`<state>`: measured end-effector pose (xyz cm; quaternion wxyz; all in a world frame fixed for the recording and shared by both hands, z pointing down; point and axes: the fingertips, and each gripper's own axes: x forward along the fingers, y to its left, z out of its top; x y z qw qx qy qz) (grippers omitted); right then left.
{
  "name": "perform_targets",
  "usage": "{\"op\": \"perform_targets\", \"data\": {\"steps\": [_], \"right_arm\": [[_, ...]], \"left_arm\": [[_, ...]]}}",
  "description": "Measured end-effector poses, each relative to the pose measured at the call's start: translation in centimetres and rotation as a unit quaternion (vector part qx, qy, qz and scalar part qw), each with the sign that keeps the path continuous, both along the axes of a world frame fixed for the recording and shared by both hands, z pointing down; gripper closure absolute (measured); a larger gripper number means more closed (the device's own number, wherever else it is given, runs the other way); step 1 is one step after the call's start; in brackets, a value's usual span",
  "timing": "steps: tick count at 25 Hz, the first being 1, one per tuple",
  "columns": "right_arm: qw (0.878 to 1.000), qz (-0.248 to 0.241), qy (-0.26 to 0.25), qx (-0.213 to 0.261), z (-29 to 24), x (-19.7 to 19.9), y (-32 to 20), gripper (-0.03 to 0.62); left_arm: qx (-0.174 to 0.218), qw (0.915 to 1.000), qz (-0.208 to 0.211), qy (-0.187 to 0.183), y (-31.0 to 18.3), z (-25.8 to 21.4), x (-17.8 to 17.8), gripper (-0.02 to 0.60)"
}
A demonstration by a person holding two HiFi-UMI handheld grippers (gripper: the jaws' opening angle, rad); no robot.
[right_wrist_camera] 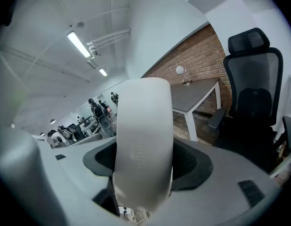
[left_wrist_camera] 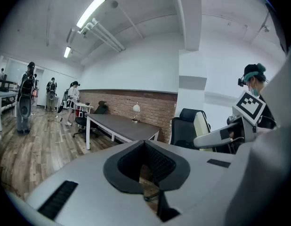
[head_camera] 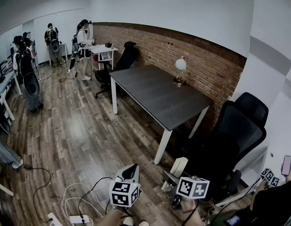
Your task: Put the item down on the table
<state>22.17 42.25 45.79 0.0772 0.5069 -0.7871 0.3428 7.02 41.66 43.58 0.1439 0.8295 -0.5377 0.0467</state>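
— In what state are the two tools found?

— The right gripper (head_camera: 173, 177) is seen clamped on the pale cream, flat, round-ended plastic item (right_wrist_camera: 143, 126), which is gripped by its lower end. The left gripper (left_wrist_camera: 145, 145) is seen with its jaws brought together and nothing between them.

— Where is the item placed against the table?

— It is held in the air, low in the head view, well apart from the dark grey rectangular table with white legs (head_camera: 155, 91). The table's near corner lies ahead of the jaws, with bare wooden floor (head_camera: 79, 140) between. A black mesh office chair (head_camera: 235, 135) stands just to the right of the held item.

— How is the long axis set?

— It is run out along the jaws and tilted upward, pointed roughly toward the table. A small globe lamp (head_camera: 180, 69) is stood at the far edge by the brick wall; the near half of the top is judged open for setting down.

— Which hand is favoured?

— The right, since the load is carried there and the near corner is judged slightly closer to it.
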Motion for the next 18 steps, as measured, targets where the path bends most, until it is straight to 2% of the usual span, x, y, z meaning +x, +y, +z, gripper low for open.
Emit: {"op": "perform_targets", "data": {"steps": [9,13,18], "right_arm": [[1.0,0.001,-0.006,-0.001,-0.2,0.0,-0.6,0.279],[1.0,0.02,-0.017,0.0,-0.1,0.2,-1.3,0.279],[1.0,0.016,0.006,0.007,0.0,-0.7,-2.5,0.279]], "left_arm": [[-0.003,1.0,0.003,0.001,-0.8,0.2,0.2,0.565],[-0.006,1.0,0.005,-0.001,-1.4,0.5,-0.1,0.565],[-0.009,0.9999,0.006,-0.001,-2.7,1.0,-1.3,0.565]]}}
